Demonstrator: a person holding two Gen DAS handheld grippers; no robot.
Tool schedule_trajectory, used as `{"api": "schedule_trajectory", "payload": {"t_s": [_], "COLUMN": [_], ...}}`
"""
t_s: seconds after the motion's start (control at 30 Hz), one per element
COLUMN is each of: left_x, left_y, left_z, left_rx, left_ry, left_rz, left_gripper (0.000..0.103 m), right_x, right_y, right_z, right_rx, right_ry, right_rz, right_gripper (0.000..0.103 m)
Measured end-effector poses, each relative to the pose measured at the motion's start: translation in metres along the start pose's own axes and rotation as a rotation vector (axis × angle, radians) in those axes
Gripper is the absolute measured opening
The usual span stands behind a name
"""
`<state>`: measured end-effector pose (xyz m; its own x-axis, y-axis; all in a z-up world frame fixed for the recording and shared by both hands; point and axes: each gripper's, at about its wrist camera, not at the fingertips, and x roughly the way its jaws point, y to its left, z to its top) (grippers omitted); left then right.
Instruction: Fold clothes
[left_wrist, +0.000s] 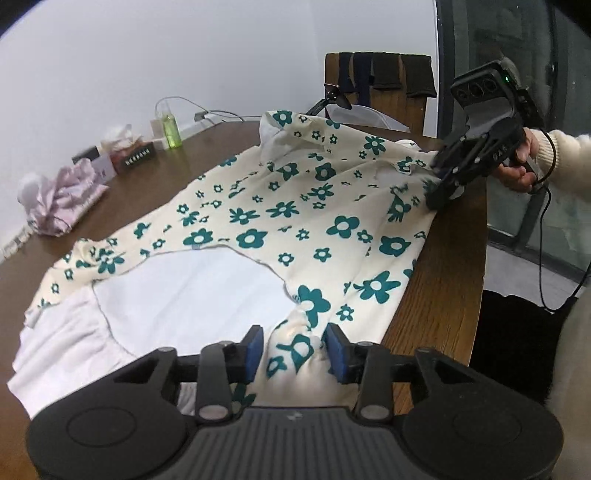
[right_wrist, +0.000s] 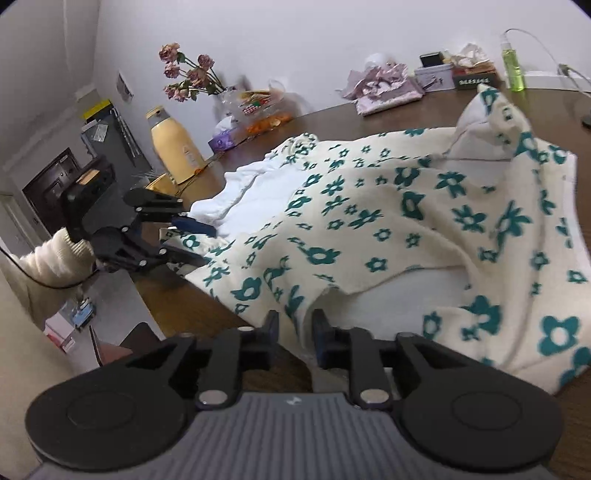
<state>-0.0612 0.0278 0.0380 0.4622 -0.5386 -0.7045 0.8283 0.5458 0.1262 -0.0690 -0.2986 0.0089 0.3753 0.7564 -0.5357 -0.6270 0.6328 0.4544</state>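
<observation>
We see a cream garment with green flowers (left_wrist: 295, 206) spread on the wooden desk (left_wrist: 439, 273) | left claw (left_wrist: 295, 349) clamped on a bunched edge | right claw (right_wrist: 295, 332) pinching another edge.

Dark box (left_wrist: 136, 156) at the far edge of the desk (left_wrist: 439, 280): one row of white characters on its front face, too small and blurred to read; the same box (right_wrist: 476, 79) in the right wrist view gives no better result.
Right gripper (left_wrist: 445, 181) body: pale markings on its side, possibly "SYO" or similar, not reliably legible.
Yellow bottle (right_wrist: 175, 147): small label mark low on its side, unreadable.
Other items: no readable text, brand or number.
</observation>
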Motion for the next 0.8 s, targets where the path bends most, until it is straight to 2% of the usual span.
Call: {"api": "schedule_trajectory", "payload": {"t_s": [0.07, 0.2, 0.3, 0.43, 0.5, 0.73, 0.8], "left_x": [-0.001, -0.001, -0.006, -0.009, -0.008, -0.01, -0.019], "left_y": [0.0, 0.009, 0.007, 0.005, 0.005, 0.012, 0.019], "left_z": [-0.001, -0.007, -0.01, -0.014, -0.013, -0.019, -0.016], "left_rx": [0.015, -0.019, -0.005, 0.027, 0.028, -0.005, -0.042], "left_ry": [-0.007, -0.025, -0.028, -0.04, -0.05, -0.073, -0.109], "left_rz": [-0.014, -0.033, -0.043, -0.043, -0.047, -0.053, -0.072], "left_gripper": [0.031, 0.031, 0.031, 0.032, 0.035, 0.037, 0.036], "right_x": [0.0, -0.014, -0.025, -0.039, -0.023, 0.029, 0.024], "right_y": [0.003, 0.002, 0.01, 0.021, 0.036, 0.046, 0.038], "right_z": [-0.001, -0.004, 0.006, 0.019, 0.027, 0.022, 0.028], "right_rx": [-0.013, -0.018, -0.05, -0.092, -0.157, -0.33, -0.297], "right_ry": [0.036, 0.062, 0.011, -0.058, -0.086, 0.052, 0.067], "right_rz": [0.028, 0.007, -0.043, -0.11, -0.151, -0.224, -0.26], "right_gripper": [0.002, 0.001, 0.007, 0.008, 0.008, 0.007, 0.008]}}
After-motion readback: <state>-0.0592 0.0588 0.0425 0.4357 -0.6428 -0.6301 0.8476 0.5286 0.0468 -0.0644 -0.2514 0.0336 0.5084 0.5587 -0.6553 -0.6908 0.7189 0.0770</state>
